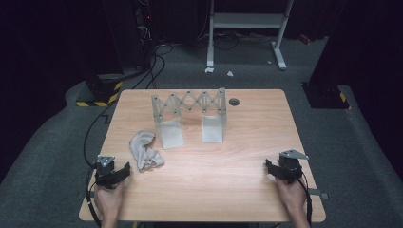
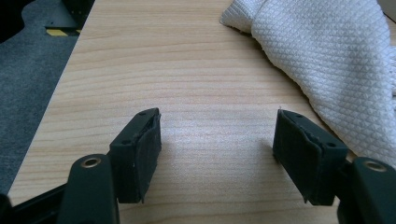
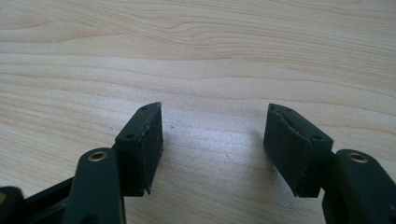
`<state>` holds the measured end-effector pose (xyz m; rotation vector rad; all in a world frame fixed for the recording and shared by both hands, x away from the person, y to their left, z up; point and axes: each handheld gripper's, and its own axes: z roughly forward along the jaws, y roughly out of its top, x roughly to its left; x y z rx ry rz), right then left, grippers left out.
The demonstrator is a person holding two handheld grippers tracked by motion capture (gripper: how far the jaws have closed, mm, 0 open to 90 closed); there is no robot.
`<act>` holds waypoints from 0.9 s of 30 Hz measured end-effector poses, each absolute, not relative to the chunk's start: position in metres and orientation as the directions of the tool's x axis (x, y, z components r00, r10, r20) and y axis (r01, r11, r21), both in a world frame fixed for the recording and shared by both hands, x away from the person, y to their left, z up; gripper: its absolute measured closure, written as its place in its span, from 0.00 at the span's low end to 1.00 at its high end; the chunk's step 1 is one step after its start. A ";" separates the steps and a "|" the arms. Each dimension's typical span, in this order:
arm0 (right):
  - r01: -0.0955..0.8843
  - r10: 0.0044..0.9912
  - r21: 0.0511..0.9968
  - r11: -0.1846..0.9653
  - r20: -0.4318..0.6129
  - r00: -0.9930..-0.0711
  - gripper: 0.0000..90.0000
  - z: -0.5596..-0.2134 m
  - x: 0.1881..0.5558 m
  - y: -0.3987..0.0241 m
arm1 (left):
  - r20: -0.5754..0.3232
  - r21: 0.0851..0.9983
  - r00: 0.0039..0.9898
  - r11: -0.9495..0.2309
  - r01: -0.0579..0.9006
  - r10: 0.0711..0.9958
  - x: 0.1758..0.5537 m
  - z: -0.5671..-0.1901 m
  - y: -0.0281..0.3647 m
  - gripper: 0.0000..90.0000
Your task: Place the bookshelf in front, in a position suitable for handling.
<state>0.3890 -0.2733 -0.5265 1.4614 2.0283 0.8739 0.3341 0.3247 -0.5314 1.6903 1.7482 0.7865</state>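
A crumpled white cloth (image 1: 145, 150) lies on the wooden table (image 1: 228, 190), just in front of and to the left of the folding metal rack (image 1: 189, 116) that stands upright toward the table's far edge; the cloth's far end lies just beside the rack's left panel; the left gripper (image 1: 124, 172) rests low over the table near the cloth's near-left side, close to it but not touching, its jaws spread wide with only bare wood between them; in the left gripper view the cloth (image 2: 327, 60) lies just beyond the right-hand jaw; the right gripper (image 1: 269, 167) sits well to the right of the cloth and nearer the person than the rack, jaws likewise wide apart and holding nothing, bare table (image 3: 210, 56) under them
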 end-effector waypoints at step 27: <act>0.616 0.942 0.745 0.254 -0.046 -0.333 0.57 -0.526 0.388 -0.266 | -0.085 0.753 0.031 0.044 0.656 0.996 0.333 -0.522 0.322 0.35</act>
